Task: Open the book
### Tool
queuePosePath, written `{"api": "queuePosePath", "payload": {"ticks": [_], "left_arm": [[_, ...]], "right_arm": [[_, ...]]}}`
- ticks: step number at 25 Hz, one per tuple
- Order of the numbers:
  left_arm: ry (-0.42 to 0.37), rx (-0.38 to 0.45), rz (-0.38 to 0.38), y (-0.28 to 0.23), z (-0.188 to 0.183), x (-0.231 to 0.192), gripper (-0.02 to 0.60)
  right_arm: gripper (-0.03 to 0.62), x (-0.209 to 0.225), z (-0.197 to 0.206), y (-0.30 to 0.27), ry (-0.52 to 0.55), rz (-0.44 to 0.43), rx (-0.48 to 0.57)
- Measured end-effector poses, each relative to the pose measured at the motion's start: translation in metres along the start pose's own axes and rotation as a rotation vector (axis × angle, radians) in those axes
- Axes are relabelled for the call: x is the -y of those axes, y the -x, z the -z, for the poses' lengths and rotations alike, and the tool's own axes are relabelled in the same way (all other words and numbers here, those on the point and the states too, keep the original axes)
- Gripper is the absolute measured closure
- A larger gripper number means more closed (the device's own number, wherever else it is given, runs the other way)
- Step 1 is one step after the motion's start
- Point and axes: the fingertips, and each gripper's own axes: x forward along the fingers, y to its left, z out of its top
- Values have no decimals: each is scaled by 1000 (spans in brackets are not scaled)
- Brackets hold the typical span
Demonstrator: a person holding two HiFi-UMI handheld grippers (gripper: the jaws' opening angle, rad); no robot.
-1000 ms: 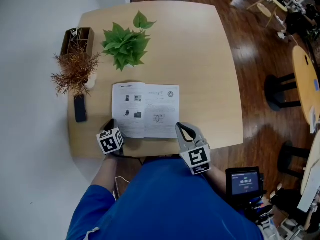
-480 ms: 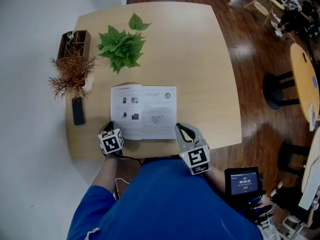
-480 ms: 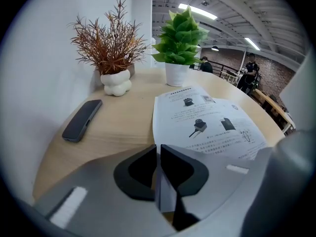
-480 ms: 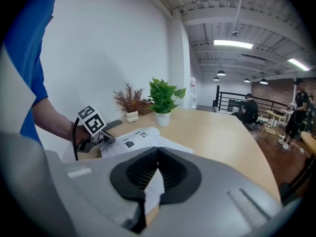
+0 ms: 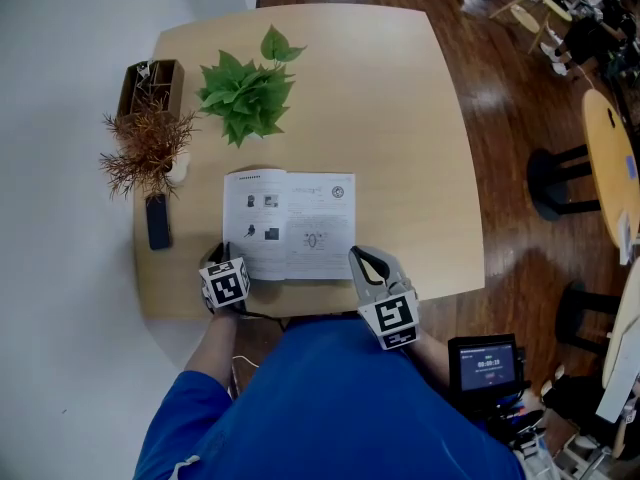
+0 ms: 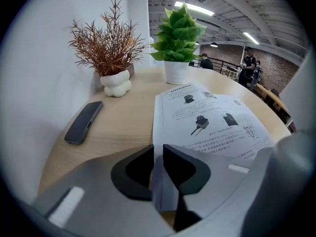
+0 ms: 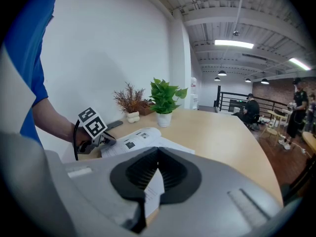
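Head view: book (image 5: 290,223) lies open on table (image 5: 400,118), near the front edge. Left gripper (image 5: 222,256) is at its near-left corner, right gripper (image 5: 363,261) at near-right.

Left gripper view: jaws have just been opening; narrow gap, page loose between them.

Right gripper view: jaws clamped on the page edge.

Risks: the freed left page may flip back. If the right gripper pulls away while clamped, it could tear the page or drag the book.

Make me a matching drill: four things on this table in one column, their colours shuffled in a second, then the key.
Things:
1. phone
2. potted plant
3. dried sprigs
4. booklet

Colours:
a. white with small printed pictures
b. rust brown
c. dark grey
d. green

Pairs: 1-c, 2-d, 3-b, 4-a
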Motion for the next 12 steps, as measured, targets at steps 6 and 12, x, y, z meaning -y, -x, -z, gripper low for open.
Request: {"api": "queuePosePath", "payload": {"ticks": [6, 12], "left_arm": [[-4, 21, -9, 1, -2, -2, 503], [12, 35, -2, 3, -3, -4, 494]], "right_arm": [[591, 0, 0, -1, 4, -3, 1], [591, -2, -1, -3, 8, -9, 5]]}}
